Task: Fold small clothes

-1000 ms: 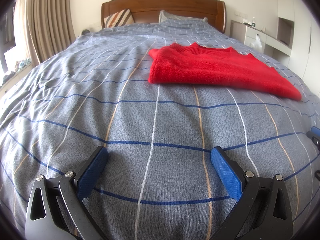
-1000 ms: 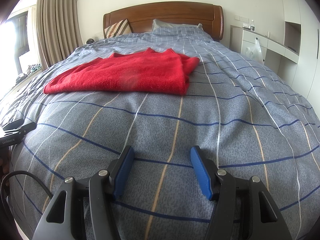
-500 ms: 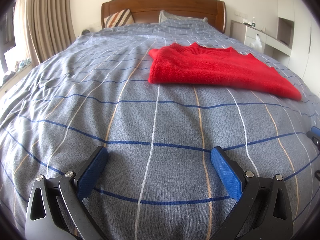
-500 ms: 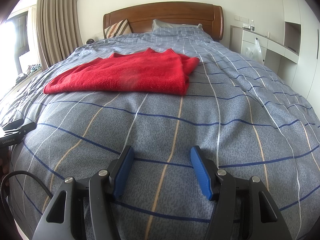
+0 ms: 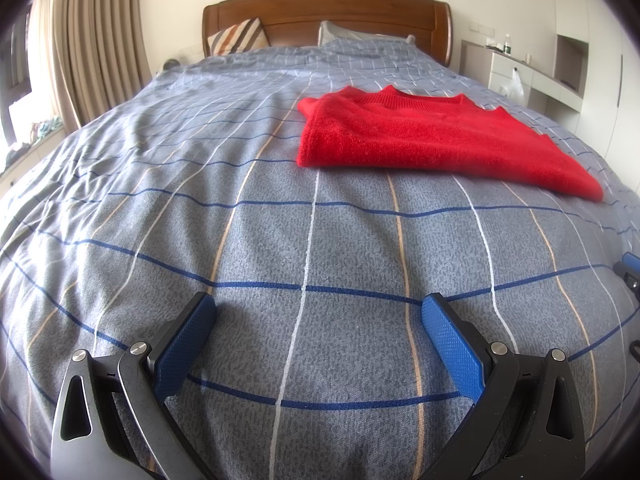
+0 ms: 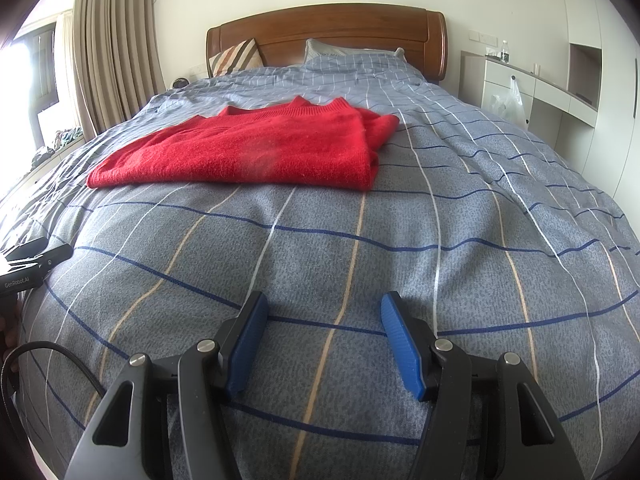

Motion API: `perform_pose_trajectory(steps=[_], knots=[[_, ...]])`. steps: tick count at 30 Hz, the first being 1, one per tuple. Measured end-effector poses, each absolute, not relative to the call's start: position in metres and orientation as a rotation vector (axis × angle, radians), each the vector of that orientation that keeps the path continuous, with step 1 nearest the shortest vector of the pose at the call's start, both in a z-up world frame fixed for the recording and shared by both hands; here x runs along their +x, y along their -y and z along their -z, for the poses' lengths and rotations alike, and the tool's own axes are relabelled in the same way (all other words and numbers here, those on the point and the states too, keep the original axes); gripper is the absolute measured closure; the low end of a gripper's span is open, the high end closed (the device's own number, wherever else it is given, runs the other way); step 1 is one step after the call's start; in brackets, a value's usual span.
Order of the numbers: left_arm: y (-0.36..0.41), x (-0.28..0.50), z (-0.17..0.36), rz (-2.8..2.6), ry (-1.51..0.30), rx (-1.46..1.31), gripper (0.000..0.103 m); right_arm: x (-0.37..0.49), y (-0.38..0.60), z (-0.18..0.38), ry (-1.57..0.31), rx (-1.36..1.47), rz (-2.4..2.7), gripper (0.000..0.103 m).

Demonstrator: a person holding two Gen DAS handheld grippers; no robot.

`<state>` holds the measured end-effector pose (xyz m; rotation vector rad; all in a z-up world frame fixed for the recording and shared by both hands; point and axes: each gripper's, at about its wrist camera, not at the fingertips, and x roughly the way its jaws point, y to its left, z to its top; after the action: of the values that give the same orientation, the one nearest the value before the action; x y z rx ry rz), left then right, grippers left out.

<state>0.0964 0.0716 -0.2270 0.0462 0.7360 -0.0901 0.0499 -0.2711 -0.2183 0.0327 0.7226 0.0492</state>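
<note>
Grey checked bedding (image 5: 200,184) covers the bed below a wooden headboard (image 5: 326,8). Far ahead lies a red sweater (image 5: 432,140), apparently folded; left gripper (image 5: 318,310) and right gripper (image 6: 324,306) gape empty.

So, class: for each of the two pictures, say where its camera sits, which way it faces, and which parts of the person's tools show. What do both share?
Left wrist view: sits on the left tool, faces the headboard; the right tool's tip peeks in at its right edge.
Right wrist view: sits on the right tool, faces the same way; the left tool shows at its left edge.
Shared: the red sweater, bed and headboard.
</note>
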Motion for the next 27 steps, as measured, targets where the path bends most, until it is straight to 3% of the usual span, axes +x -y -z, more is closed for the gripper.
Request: perform_pose_trajectory(steps=[23,27], knots=[[-0.071,0.096,0.227,0.089,-0.739,0.046,0.001,0.052,0.272,0.218,-0.726,0.028,-0.04,0.044],[-0.081,0.092,0.216,0.114,-0.793,0.006,0.001,0.065,0.279,0.202,-0.82,0.043,-0.079,0.043]])
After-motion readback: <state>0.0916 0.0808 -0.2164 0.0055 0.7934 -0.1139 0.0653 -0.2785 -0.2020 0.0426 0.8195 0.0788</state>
